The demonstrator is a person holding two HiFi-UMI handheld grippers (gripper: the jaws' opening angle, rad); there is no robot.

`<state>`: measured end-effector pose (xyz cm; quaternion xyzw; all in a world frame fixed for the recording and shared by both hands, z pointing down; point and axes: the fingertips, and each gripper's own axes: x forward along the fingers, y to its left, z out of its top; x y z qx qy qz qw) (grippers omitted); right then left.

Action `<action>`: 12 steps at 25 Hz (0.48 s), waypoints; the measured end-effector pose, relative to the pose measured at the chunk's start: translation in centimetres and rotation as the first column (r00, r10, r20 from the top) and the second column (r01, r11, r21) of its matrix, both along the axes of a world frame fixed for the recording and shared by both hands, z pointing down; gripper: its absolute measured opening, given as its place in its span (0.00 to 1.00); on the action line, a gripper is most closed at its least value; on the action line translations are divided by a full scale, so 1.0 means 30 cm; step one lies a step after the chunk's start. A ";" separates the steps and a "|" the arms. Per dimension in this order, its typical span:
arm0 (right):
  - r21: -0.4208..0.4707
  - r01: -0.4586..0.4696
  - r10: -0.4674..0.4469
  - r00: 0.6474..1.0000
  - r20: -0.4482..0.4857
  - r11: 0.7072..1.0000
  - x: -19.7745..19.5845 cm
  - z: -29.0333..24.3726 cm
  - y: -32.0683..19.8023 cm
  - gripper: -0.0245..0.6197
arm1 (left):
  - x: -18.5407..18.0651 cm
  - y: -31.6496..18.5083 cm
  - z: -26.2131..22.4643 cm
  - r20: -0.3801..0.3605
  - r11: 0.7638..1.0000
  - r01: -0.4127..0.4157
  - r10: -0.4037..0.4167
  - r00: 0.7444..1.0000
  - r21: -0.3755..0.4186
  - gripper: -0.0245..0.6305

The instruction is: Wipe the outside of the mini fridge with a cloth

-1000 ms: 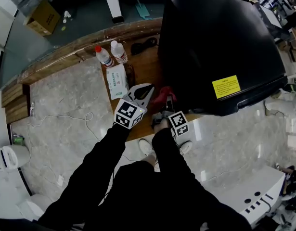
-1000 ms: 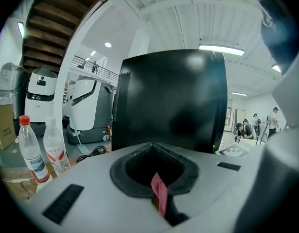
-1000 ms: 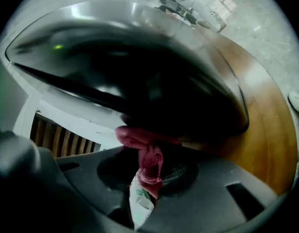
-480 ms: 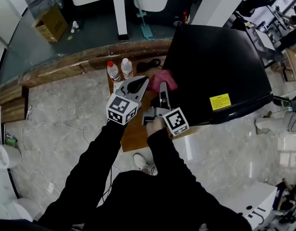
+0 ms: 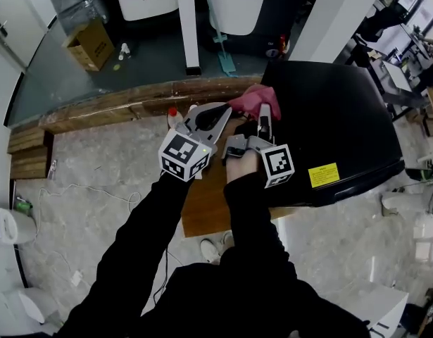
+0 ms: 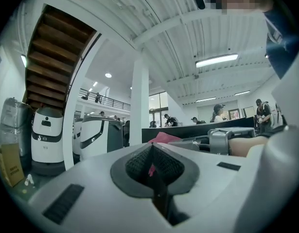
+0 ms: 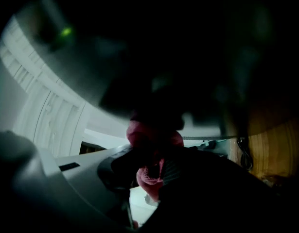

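White-shelled, the left gripper [image 5: 220,115] hovers empty beside the work with its jaws drawn together. Just to its right, the pink cloth [image 5: 253,98] lies on the far left corner of the black mini fridge [image 5: 336,111], pinched in the right gripper [image 5: 262,120].

Wiping looks under way at that corner. The wide top and the sides appear left to do, though no view shows which areas are already clean.

The head view alone shows the whole fridge. The left gripper view shows closed jaws, with the cloth [image 6: 161,137] beyond them. The right gripper view is dark, but the cloth [image 7: 154,135] seems bunched between its jaws.
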<state>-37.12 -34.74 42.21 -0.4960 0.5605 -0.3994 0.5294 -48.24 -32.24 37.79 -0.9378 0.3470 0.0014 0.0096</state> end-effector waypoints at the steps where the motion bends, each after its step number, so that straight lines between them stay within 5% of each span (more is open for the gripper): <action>1: -0.003 -0.004 0.004 1.000 0.021 1.000 0.011 0.021 -0.013 0.18 | 0.007 -0.008 0.001 -0.002 1.000 -0.002 0.002 1.000 -0.001 0.05; 12: -0.071 0.013 -0.008 0.998 0.068 0.997 0.033 0.228 -0.090 0.19 | 0.101 -0.130 0.196 0.058 0.998 -0.042 0.045 0.997 -0.049 0.05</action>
